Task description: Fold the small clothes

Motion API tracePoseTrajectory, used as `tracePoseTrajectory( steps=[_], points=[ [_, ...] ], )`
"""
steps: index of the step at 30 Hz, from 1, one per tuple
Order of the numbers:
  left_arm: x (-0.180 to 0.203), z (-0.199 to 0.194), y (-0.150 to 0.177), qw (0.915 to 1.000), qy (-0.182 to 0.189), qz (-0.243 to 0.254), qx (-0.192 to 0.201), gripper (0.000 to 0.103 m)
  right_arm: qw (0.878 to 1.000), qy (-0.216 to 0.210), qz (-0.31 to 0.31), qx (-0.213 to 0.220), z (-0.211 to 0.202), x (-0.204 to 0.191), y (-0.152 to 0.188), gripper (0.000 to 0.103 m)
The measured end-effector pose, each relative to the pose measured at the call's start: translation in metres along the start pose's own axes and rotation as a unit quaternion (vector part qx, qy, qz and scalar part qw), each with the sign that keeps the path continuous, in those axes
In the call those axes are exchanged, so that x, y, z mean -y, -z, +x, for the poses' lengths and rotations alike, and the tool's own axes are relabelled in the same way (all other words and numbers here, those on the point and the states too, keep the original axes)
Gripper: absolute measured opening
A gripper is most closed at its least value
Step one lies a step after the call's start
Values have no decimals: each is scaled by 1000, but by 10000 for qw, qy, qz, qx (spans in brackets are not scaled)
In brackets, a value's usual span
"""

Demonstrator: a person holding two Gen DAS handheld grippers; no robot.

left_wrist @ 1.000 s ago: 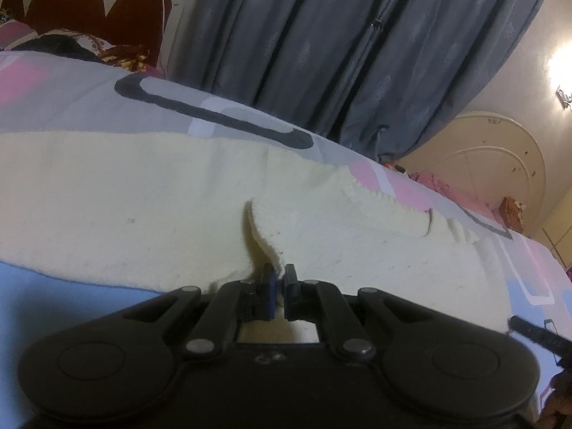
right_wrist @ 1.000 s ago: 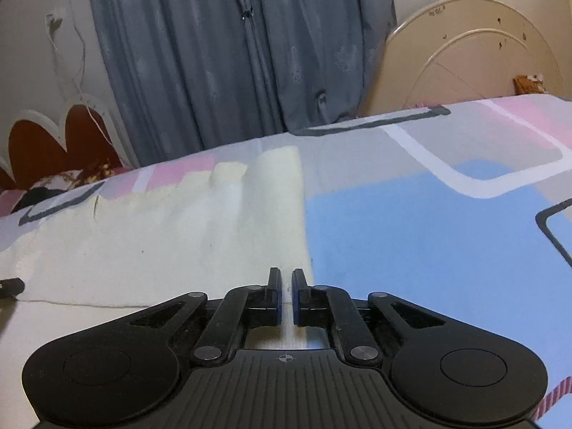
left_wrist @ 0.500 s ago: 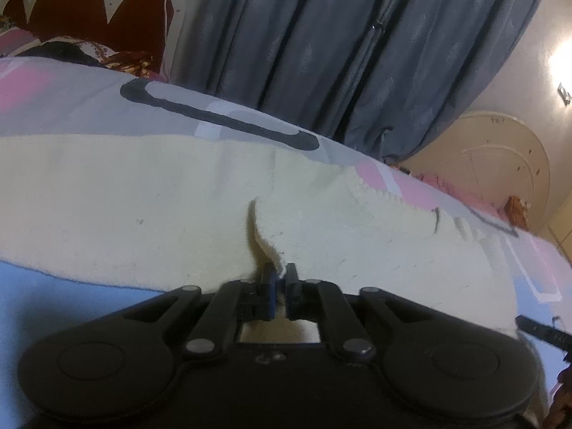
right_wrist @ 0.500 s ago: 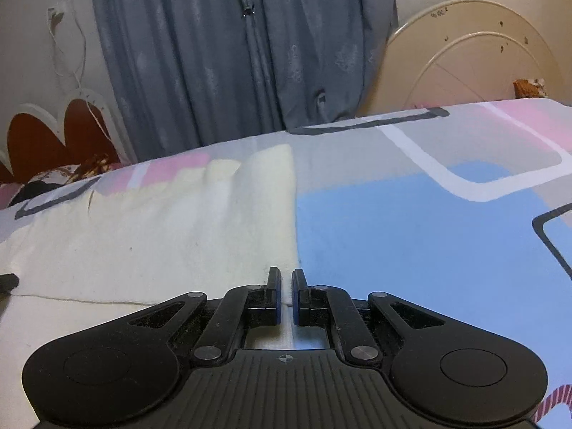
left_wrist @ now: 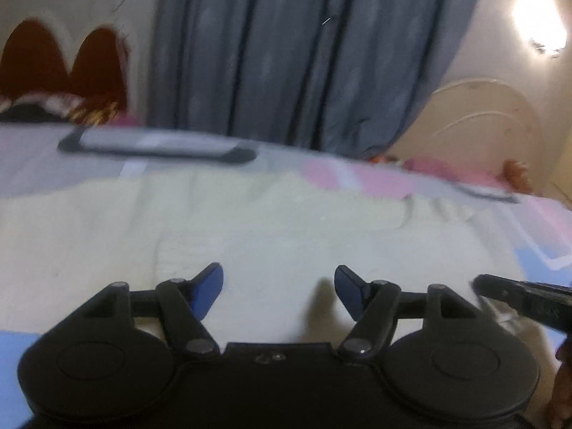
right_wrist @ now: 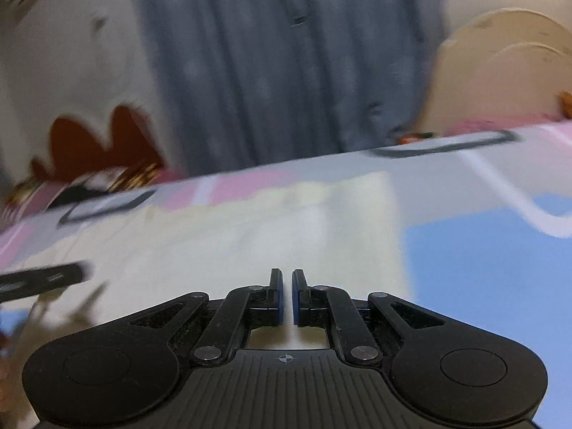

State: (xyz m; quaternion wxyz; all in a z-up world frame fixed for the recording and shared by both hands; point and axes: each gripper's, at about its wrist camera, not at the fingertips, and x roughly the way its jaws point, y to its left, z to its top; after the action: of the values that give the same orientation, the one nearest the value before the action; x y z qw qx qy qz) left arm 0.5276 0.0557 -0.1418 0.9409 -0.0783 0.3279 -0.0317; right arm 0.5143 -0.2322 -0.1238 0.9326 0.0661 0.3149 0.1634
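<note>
Bedsheet (left_wrist: 32,164) under cream garment (left_wrist: 286,236); left gripper (left_wrist: 278,279) released it, spread wide; right gripper (right_wrist: 287,279) near-closed, empty.

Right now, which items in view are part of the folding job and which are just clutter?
Job:
cream garment
left claw, open over it
right claw, nearly shut, nothing visibly gripped

Just there:
patterned bedsheet
grey curtain
headboard
wall lamp

Both wrist views low, close over the cream garment (left_wrist: 286,236), facing the curtain (right_wrist: 286,71)
</note>
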Motion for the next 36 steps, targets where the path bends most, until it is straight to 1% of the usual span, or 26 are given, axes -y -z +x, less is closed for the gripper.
tracePoseTrajectory(
  steps=[1, 2, 4, 5, 6, 7, 10, 11, 13, 14, 16, 18, 19, 22, 25, 26, 29, 31, 33, 36],
  points=[
    [-7, -1, 2, 10000, -31, -46, 56, 66, 9999, 27, -133, -48, 4, -2, 1, 5],
    [-12, -1, 2, 10000, -40, -62, 51, 66, 9997, 163, -199, -28, 5, 2, 0, 5],
    [-13, -2, 3, 10000, -22, 84, 26, 66, 9975, 705, 58, 62, 2, 26, -9, 5],
    [-9, -2, 2, 9997, -85, 224, 18, 66, 9959, 847, 324, 66, 4, 43, -14, 5],
    [-5, -1, 2, 9994, -147, 313, 24, 67, 9955, 835, 436, 58, 6, 52, -19, 4],
    [-1, -1, 1, 9991, -181, 384, 41, 69, 9957, 819, 420, 90, 8, 56, -24, 4],
    [5, 5, -1, 9986, -237, 464, 96, 71, 9970, 734, 192, 133, 23, 58, -41, 4],
    [4, 5, 0, 9987, -245, 430, 115, 70, 9970, 733, 247, 91, 30, 62, -46, 4],
    [-2, 6, -1, 9991, -229, 346, 127, 69, 9950, 940, 351, -9, 44, 77, -54, 4],
    [-4, 6, -1, 9991, -231, 332, 128, 69, 9936, 1034, 458, -67, 50, 88, -56, 0],
    [-4, 7, -1, 9991, -216, 330, 125, 69, 9937, 888, 670, -142, 54, 100, -63, 0],
    [0, 4, -4, 9990, -296, 329, 113, 69, 9952, 880, 349, -243, 53, 96, -67, 0],
    [3, 2, -6, 9991, -288, 269, 143, 69, 9951, 913, 227, -314, 48, 95, -65, 0],
    [12, -4, -6, 9997, -54, 196, 102, 70, 9954, 841, 264, -365, 34, 93, -57, 0],
    [18, -3, 5, 9991, -155, 400, -11, 70, 9962, 769, 108, -389, 16, 82, -44, 0],
    [16, -5, 10, 9989, -166, 443, 12, 70, 9967, 701, 118, -392, 8, 80, -38, 0],
    [8, -11, 14, 9989, -144, 435, 42, 70, 9969, 603, -14, -496, -16, 73, -11, 0],
    [7, -12, 13, 9987, -172, 487, 15, 70, 9961, 725, -261, -422, -31, 65, 6, 0],
    [11, -16, 10, 9982, -267, 538, 40, 70, 9957, 783, -338, -363, -38, 62, 11, 0],
    [18, -22, 13, 9981, -197, 566, 146, 72, 9982, 591, -82, -16, -53, 59, 7, 0]
  ],
)
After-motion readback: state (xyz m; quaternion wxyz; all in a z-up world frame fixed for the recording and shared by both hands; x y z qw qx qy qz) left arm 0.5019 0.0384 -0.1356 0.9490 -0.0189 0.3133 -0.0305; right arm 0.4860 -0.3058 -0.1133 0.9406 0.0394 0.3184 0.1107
